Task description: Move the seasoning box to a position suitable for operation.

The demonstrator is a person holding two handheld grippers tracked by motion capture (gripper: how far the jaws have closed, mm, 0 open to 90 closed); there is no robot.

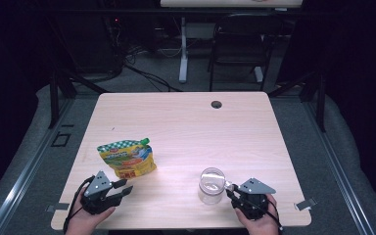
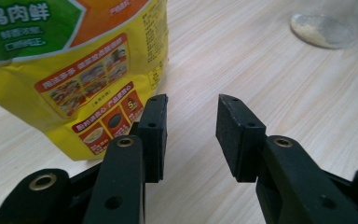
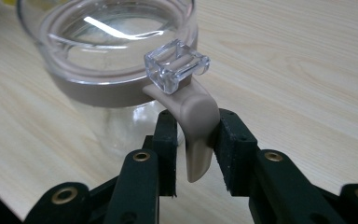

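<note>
- High view: your left gripper [image 1: 122,188] rests near the front left of the pale wooden table [image 1: 186,122], jaws parted and empty, aimed at the yellow-and-green foil seasoning pouch with a green spout cap [image 1: 127,157] that lies just beyond it. Your right gripper [image 1: 231,190] sits at the front right, its tips at the side of the clear glass jar with a tan clip-lid collar [image 1: 212,185]. Pouch and jar lie well apart.
- Left gripper view: the two black pads [image 2: 153,135] stand about half open with bare table between them. The pouch is just beside the left-hand pad, not gripped. A little pale powder shows in the bottom of the jar [image 2: 324,28] farther off.
- Right gripper view: the jaws flank the tan latch lever [image 3: 196,135] that hangs from the jar's collar [image 3: 102,91], under the clear plastic catch [image 3: 177,65]. One pad lies right against the lever and a narrow gap shows on the other side, so I read this as a loosened grip, not a firm clamp. The glass lid [image 3: 107,32] looks seated on the jar.
- Progress, as I judge it: you are working the latch, and the pouch is untouched with its cap on. Taking hold of the pouch and bringing it to the jar are left to do.
</note>
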